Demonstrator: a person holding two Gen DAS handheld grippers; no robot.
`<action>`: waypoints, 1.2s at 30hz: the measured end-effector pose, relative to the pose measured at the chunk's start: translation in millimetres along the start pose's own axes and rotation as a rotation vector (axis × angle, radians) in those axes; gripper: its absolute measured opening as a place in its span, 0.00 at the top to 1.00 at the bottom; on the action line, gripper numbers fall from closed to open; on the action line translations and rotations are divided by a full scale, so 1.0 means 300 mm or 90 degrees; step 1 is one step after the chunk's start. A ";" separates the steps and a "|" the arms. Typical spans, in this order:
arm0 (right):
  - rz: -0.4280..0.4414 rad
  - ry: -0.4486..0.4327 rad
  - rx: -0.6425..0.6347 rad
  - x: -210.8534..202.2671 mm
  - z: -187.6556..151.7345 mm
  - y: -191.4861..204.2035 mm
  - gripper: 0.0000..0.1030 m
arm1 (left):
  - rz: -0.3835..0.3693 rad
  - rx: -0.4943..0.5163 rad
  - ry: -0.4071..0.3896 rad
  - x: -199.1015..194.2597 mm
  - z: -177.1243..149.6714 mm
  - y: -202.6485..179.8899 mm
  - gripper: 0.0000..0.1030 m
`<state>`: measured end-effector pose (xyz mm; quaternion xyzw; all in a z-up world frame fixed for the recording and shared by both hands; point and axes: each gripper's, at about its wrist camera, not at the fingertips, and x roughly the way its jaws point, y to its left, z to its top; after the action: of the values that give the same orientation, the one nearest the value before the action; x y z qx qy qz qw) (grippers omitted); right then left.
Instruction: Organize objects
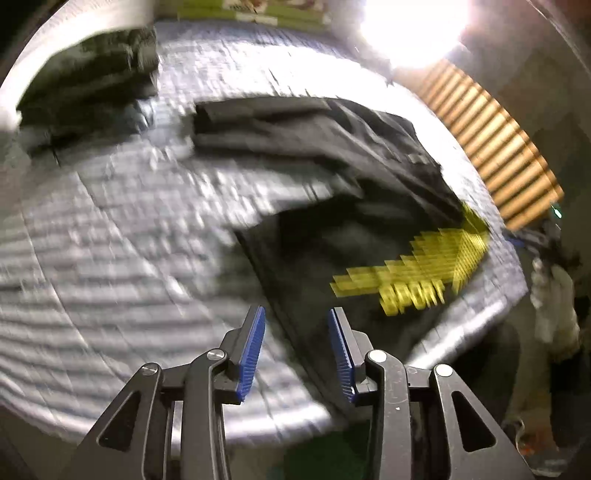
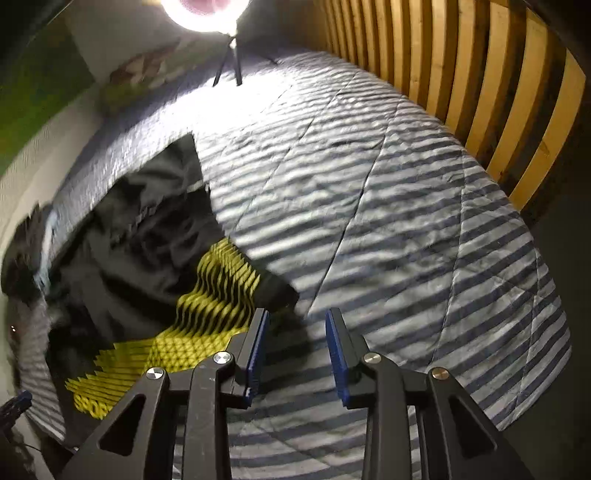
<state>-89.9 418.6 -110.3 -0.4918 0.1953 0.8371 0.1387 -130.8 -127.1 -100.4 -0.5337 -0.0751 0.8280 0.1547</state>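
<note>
A black garment with a yellow print (image 1: 417,273) lies crumpled on the striped bedspread (image 1: 110,236). My left gripper (image 1: 297,314) is open and empty, just above the garment's near edge. A second dark folded pile (image 1: 92,85) sits at the far left of the bed. In the right wrist view the same black garment (image 2: 155,236) with its yellow print lies at the left, and my right gripper (image 2: 295,315) is open and empty over the bedspread (image 2: 406,221), beside the garment's corner. The left wrist view is blurred.
A wooden slatted headboard (image 2: 480,74) borders the bed on the far right. A bright lamp on a tripod (image 2: 207,11) stands beyond the bed. A green wall (image 2: 33,96) shows at the left. A white-gloved hand (image 1: 554,295) shows at the right edge.
</note>
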 end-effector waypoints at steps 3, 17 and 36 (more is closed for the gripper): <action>0.014 -0.013 -0.011 -0.011 0.056 0.032 0.72 | 0.008 -0.020 -0.032 0.017 0.143 0.064 0.54; 0.100 0.016 -0.034 0.304 0.586 0.426 0.60 | 0.020 -0.138 -0.049 0.352 0.708 0.384 0.38; 0.105 0.059 -0.027 0.691 0.765 0.582 0.76 | -0.017 -0.104 -0.032 0.499 0.829 0.419 0.86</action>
<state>-439.6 378.8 -158.0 -0.5152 0.2237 0.8259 0.0493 -435.8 -184.8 -161.3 -0.5224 -0.1532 0.8302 0.1197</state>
